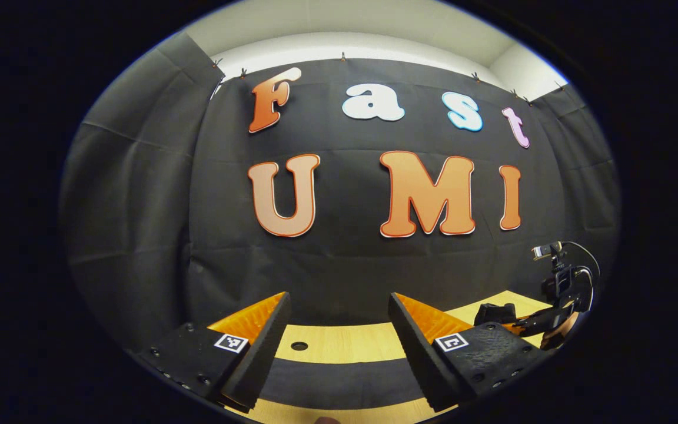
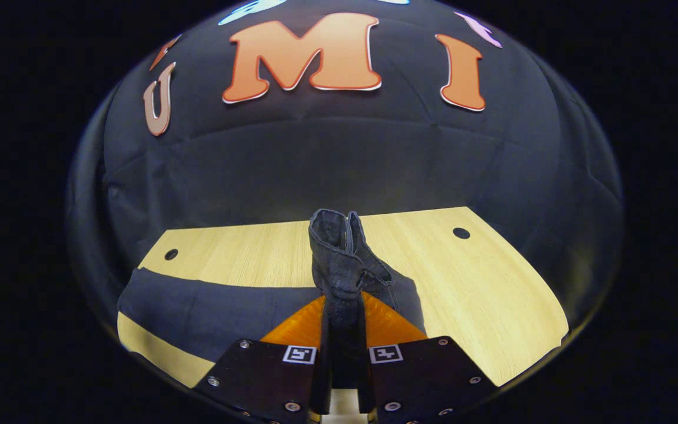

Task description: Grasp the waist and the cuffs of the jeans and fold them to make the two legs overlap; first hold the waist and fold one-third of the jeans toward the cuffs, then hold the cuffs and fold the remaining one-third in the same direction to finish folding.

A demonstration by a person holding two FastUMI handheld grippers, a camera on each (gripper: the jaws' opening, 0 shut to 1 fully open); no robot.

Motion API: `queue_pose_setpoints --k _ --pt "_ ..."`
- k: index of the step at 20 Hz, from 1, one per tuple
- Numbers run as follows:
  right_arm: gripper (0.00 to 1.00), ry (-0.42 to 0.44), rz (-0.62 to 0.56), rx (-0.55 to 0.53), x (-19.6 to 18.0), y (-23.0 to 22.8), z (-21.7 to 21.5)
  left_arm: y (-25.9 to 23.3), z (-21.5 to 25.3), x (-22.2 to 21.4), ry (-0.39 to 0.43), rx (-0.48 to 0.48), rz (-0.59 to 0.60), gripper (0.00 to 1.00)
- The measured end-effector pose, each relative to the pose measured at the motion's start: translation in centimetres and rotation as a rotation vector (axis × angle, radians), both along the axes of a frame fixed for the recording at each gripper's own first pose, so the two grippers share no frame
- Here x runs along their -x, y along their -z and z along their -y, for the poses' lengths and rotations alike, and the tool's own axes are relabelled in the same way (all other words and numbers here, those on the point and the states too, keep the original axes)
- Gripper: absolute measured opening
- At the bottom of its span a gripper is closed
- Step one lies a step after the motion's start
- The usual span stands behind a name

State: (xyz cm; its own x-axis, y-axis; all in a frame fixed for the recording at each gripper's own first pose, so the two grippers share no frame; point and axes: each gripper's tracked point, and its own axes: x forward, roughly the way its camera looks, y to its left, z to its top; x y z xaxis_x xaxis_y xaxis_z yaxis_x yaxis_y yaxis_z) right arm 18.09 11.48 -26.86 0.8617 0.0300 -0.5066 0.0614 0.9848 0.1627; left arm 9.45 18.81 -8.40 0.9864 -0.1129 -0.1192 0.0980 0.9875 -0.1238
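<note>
Left claw (image 1: 339, 330) open, fingers spread above the wooden bench (image 1: 339, 344), holding nothing. A band of dark jeans (image 1: 339, 380) lies across the bench below. In the right gripper view, the right claw (image 2: 344, 347) pinches a raised fold of jeans (image 2: 339, 265). No readable label on them.

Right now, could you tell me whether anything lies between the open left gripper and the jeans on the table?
Nothing visible does. The left gripper hangs open above the jeans, a dark band across the table just below its fingers. The right gripper is shut on a raised fold of them.
</note>
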Motion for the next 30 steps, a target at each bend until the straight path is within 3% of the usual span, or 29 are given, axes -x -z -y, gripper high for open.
queue_pose_setpoints --k 6,8,9,10,12,14,16,20,23,24,27,28,30 --pt "0.19 -0.079 -0.104 0.020 0.5 4.1 -3.5 0.9 -2.1 0.7 -0.048 0.001 -0.028 0.99" --pt "0.31 -0.102 -0.165 -0.032 1.0 5.4 -5.4 1.3 -2.4 0.7 -0.056 0.002 -0.042 0.99" --pt "0.29 -0.113 -0.182 -0.047 1.3 5.9 -6.0 1.6 -2.5 0.7 -0.059 0.002 -0.051 0.99" --pt "0.45 -0.124 -0.194 -0.051 1.5 6.1 -6.6 2.1 -2.6 0.8 -0.059 0.007 -0.064 0.99" --pt "0.48 -0.194 -0.201 -0.120 2.4 5.7 -9.1 3.9 -2.5 0.8 -0.049 0.022 -0.129 0.99" --pt "0.75 -0.227 -0.181 -0.136 2.9 4.9 -10.8 5.4 -3.1 0.8 -0.059 0.045 -0.182 0.99" --pt "0.82 -0.234 -0.165 -0.138 3.0 4.2 -11.1 7.3 -4.1 0.5 -0.094 0.060 -0.255 0.99" --pt "0.88 -0.185 -0.102 -0.152 3.3 1.3 -9.8 13.6 -4.8 0.6 -0.082 0.121 -0.476 1.00" --pt "0.90 -0.110 -0.030 -0.128 3.9 -1.5 -6.2 18.9 -6.0 0.7 -0.074 0.151 -0.650 0.91" --pt "0.92 -0.082 -0.007 -0.112 4.2 -2.3 -4.9 20.6 -6.5 0.4 -0.090 0.181 -0.698 0.96" --pt "0.93 -0.005 0.048 -0.057 5.9 -4.8 -0.9 25.4 -7.6 0.3 -0.135 0.327 -0.860 0.96" --pt "0.94 0.018 0.062 -0.036 6.6 -5.3 0.2 27.0 -7.8 0.6 -0.148 0.379 -0.915 0.92" --pt "0.95 0.056 0.086 0.004 8.1 -6.4 2.2 29.9 -8.2 1.0 -0.179 0.435 -1.016 0.96"
